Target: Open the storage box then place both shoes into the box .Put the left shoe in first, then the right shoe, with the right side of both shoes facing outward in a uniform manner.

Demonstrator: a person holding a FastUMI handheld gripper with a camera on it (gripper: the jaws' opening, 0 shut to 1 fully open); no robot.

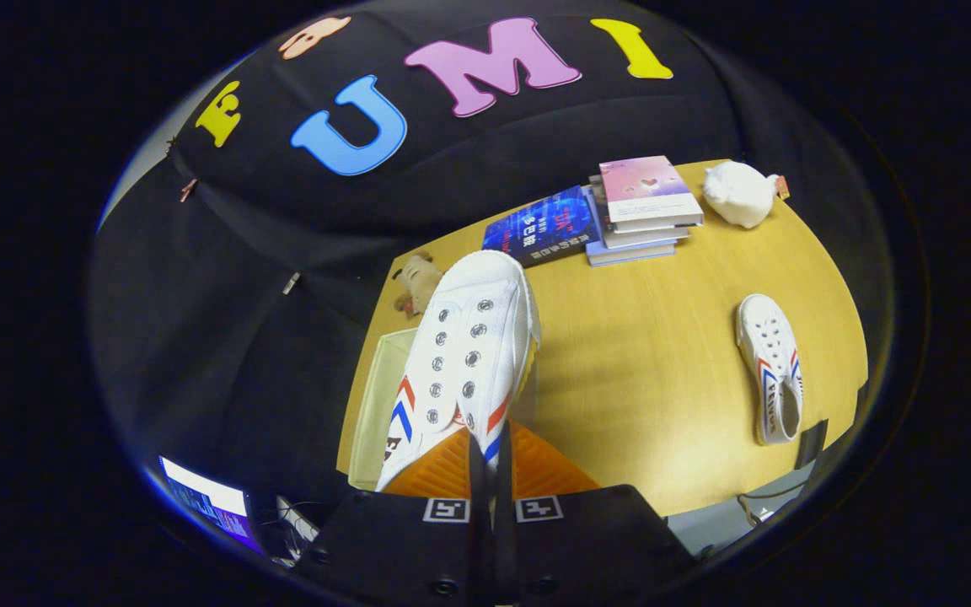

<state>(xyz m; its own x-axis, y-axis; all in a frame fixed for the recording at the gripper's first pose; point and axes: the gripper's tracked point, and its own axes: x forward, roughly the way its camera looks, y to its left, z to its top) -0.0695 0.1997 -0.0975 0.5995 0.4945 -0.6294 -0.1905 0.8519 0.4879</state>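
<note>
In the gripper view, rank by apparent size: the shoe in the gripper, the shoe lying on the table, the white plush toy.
1. Held shoe, clamped in the gripper; nearness to the camera inflates it.
2. Shoe on the table.
3. White plush toy.

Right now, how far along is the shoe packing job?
The storage box looks open already. In hand: the gripper is shut on one white shoe, held over the box's edge, not yet inside. Left: the other shoe lies on the table, beyond the fingers.
</note>
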